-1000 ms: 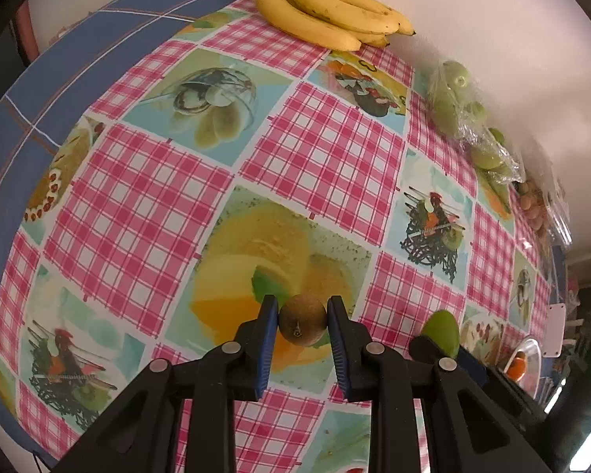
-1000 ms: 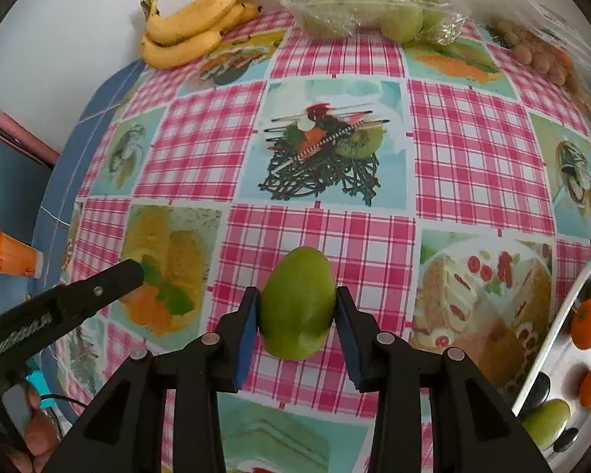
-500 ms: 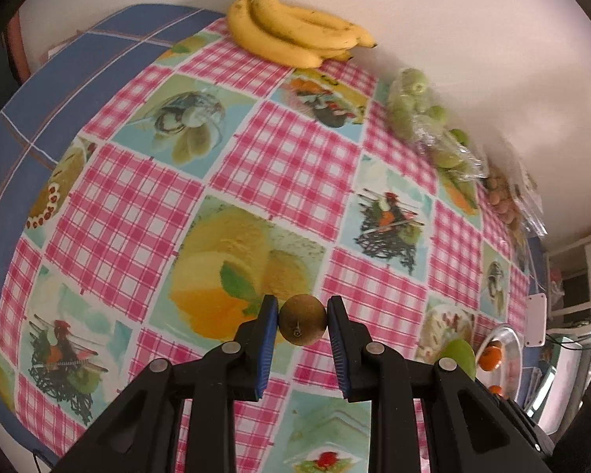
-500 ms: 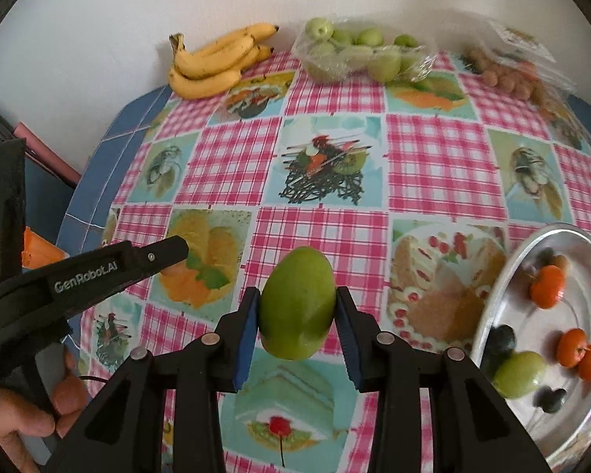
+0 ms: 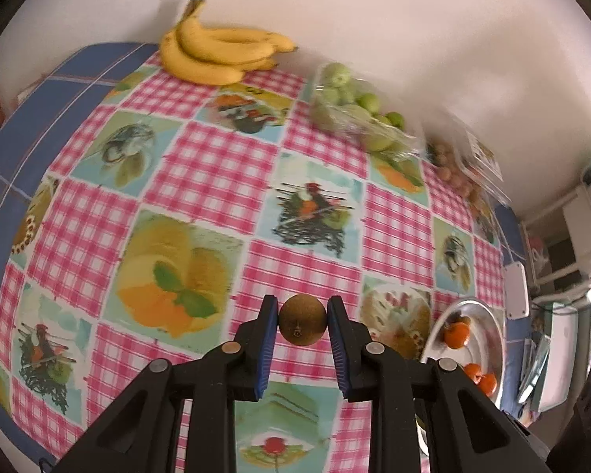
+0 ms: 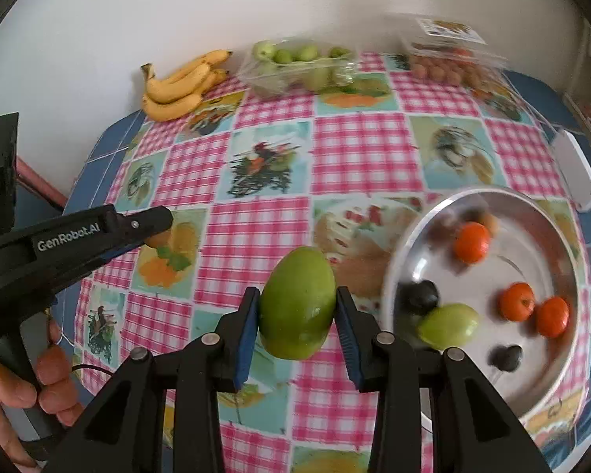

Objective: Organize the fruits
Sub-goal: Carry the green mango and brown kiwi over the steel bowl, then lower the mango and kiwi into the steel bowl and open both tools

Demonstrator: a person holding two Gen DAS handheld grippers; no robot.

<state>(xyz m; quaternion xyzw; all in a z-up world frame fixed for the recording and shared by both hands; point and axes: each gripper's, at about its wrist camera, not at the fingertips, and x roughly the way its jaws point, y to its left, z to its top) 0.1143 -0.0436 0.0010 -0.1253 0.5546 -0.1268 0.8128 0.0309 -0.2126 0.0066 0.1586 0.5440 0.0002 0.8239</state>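
My left gripper (image 5: pixel 302 325) is shut on a small round brown kiwi (image 5: pixel 302 324) and holds it above the checked tablecloth. My right gripper (image 6: pixel 297 317) is shut on a green mango (image 6: pixel 297 302), lifted above the cloth just left of a silver bowl (image 6: pixel 539 213). The bowl holds three orange tangerines (image 6: pixel 471 242), a green mango (image 6: pixel 448 326) and dark fruits (image 6: pixel 419 295). The bowl also shows at the right in the left wrist view (image 5: pixel 492 319). The left gripper's body (image 6: pixel 78 236) is visible at the left of the right wrist view.
A bunch of bananas (image 5: pixel 216 51) lies at the far edge by the wall. A clear bag of green fruits (image 5: pixel 354 106) and a clear box of small brown fruits (image 6: pixel 445 67) sit along the back. A white power strip (image 6: pixel 579 169) lies at the right.
Both grippers have risen and pulled back towards the near right with their fruits still held. The silver bowl has come fully into the right wrist view.
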